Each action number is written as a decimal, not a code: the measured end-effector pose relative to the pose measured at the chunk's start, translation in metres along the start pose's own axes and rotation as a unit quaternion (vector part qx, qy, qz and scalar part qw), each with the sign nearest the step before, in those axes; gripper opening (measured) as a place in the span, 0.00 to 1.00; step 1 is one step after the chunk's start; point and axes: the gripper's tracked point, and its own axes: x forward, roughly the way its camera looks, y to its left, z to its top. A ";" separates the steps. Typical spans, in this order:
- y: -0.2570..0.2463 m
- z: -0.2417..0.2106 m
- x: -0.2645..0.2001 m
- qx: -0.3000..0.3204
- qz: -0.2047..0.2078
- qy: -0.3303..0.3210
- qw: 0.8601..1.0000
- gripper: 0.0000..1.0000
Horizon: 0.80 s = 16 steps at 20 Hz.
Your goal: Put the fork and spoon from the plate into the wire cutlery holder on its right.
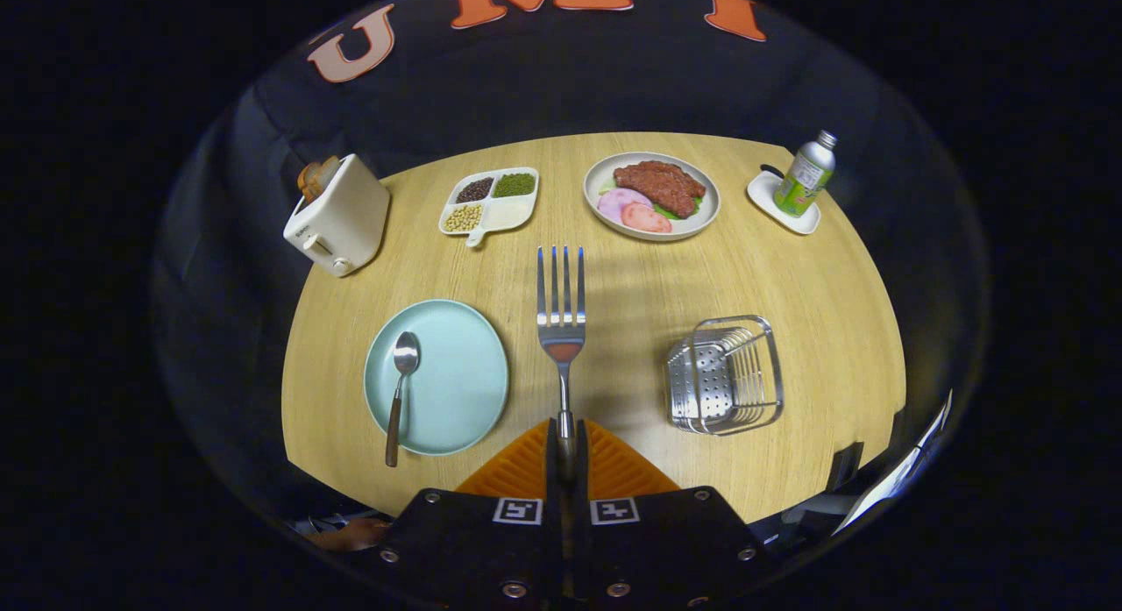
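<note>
My gripper (566,440) is clenched on the fork (561,317), its tines pointing ahead over the table (789,269). The spoon (400,392) lies on the plate (460,379) to my left; the holder (726,376) stands to my right.

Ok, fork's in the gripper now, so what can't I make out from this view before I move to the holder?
- Silver metal fork: its handle end is hidden between the orange ribbed fingers of the gripper.
- Wire cutlery holder: its base is hidden by its perforated steel wall.
- White toaster: what sits in its slot is too small to identify.
</note>
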 end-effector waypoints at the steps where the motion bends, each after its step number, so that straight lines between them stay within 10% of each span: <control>1: -0.013 -0.002 -0.003 0.008 -0.006 0.001 1.000 0.05; 16: -0.124 -0.031 -0.009 -0.014 -0.058 0.044 0.997 0.09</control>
